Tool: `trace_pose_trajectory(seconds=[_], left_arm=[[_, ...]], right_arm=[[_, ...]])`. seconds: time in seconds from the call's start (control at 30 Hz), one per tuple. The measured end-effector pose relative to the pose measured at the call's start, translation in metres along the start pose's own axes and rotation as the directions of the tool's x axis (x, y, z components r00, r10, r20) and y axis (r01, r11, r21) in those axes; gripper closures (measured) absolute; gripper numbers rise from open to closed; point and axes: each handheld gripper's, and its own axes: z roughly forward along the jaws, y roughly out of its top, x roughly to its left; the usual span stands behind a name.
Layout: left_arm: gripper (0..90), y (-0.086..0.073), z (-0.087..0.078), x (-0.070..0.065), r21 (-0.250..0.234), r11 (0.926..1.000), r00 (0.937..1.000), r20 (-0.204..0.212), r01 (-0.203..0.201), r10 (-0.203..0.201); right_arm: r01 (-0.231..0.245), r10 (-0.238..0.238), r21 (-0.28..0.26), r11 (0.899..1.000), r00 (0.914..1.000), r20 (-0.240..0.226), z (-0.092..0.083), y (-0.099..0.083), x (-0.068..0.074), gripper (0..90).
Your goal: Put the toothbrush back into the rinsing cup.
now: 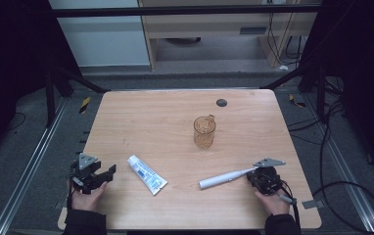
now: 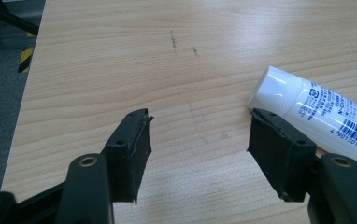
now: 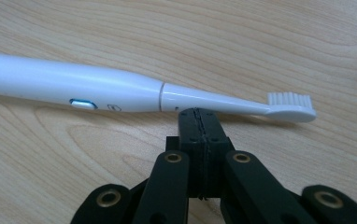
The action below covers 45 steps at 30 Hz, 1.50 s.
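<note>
your right claw [image 3: 197, 112] has its jaws pressed flat together with nothing between them. the pad tips sit just at the neck of the electric toothbrush [image 3: 120, 91], on its near side; whether they touch it cannot be told. the toothbrush lies flat on the bench [image 1: 175, 117], crosswise ahead of that claw: its bristle head [image 3: 290, 99] lies beyond the tips to the right, bristles up, its thick handle runs off to the left, and its button [image 3: 83, 103] faces the claw. in the high view the right claw [image 1: 257, 172] rests low on the bench in your hand, with the toothbrush [image 1: 224, 178] reaching away from it towards your other hand.

your left claw [image 2: 197, 140] stands wide open with bare bench between the pads. the white cap of the toothpaste tube [image 2: 317, 109] lies just beyond the tip of its right-hand jaw, and the tube body runs back behind that jaw, outside the gap. in the high view the left claw [image 1: 107, 171] is held low in your hand, with the tube [image 1: 147, 174] near it on the side towards the toothbrush.

an amber cup [image 1: 204, 131] stands upright farther out on the bench, well ahead of both claws and roughly between them.
</note>
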Motion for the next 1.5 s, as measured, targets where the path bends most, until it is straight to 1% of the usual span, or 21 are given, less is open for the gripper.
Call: trace_pose_trajectory(seconds=[0.07, 0.1, 0.23, 0.4, 0.47, 0.63, 0.73, 0.83, 0.87, 0.9, 0.97, 1.13, 1.5], left_arm=[[38.0, 0.000, 0.000, 0.000, 0.001, 1.0000, 1.0000, 0.000, 0.000, 0.000], [38.0, 0.000, 0.000, 0.000, 0.001, 1.0000, 1.0000, 0.000, -0.001, 0.001], [38.0, 0.000, 0.000, 0.000, 0.000, 1.0000, 1.0000, 0.000, -0.001, 0.001], [38.1, 0.000, 0.001, 0.000, 0.001, 1.0000, 1.0000, -0.003, -0.001, 0.001], [38.1, 0.000, 0.001, 0.000, 0.000, 1.0000, 1.0000, -0.003, 0.000, 0.000], [38.1, 0.000, 0.001, 0.000, 0.001, 1.0000, 1.0000, -0.003, -0.003, 0.003], [38.2, 0.000, 0.000, 0.001, -0.001, 1.0000, 1.0000, -0.004, -0.003, 0.003], [38.1, 0.000, 0.000, 0.002, -0.001, 1.0000, 1.0000, -0.005, -0.001, 0.001], [38.2, 0.000, 0.000, 0.002, -0.002, 1.0000, 1.0000, -0.004, 0.000, 0.000], [38.2, 0.000, 0.000, 0.002, -0.002, 1.0000, 1.0000, -0.004, -0.001, 0.001], [38.2, 0.001, 0.000, 0.001, -0.003, 1.0000, 1.0000, -0.005, -0.001, 0.001], [38.2, 0.001, 0.000, 0.001, -0.001, 1.0000, 1.0000, -0.004, -0.002, 0.002], [38.2, 0.001, 0.000, 0.001, -0.003, 1.0000, 1.0000, -0.002, -0.003, 0.003]], right_arm=[[-0.003, 0.003, -0.019, 1.000, 1.0000, -0.009, -0.003, 0.001, 0.001, 90.0], [-0.010, 0.009, -0.031, 0.999, 0.9997, -0.021, -0.004, 0.002, 0.003, 90.0], [0.000, -0.003, -0.069, 0.998, 0.9990, -0.044, -0.006, 0.008, 0.011, 90.0], [0.018, -0.025, -0.098, 0.995, 0.9969, -0.074, 0.002, 0.023, 0.025, 90.0], [0.018, -0.028, -0.109, 0.994, 0.9950, -0.095, 0.006, 0.029, 0.032, 90.0], [0.037, -0.053, -0.113, 0.993, 0.9888, -0.140, 0.019, 0.041, 0.052, 90.0], [0.049, -0.065, -0.095, 0.994, 0.9838, -0.167, 0.028, 0.044, 0.064, 90.0], [0.068, -0.080, -0.077, 0.995, 0.9812, -0.175, 0.032, 0.044, 0.071, 90.0], [0.074, -0.086, -0.076, 0.994, 0.9802, -0.178, 0.033, 0.044, 0.072, 90.0], [0.070, -0.082, -0.070, 0.995, 0.9802, -0.180, 0.032, 0.043, 0.073, 90.0], [0.075, -0.088, -0.074, 0.994, 0.9789, -0.185, 0.032, 0.042, 0.074, 90.0], [0.069, -0.080, -0.062, 0.996, 0.9788, -0.189, 0.032, 0.039, 0.075, 90.0], [0.082, -0.091, -0.052, 0.995, 0.9748, -0.204, 0.028, 0.034, 0.077, 90.0]])
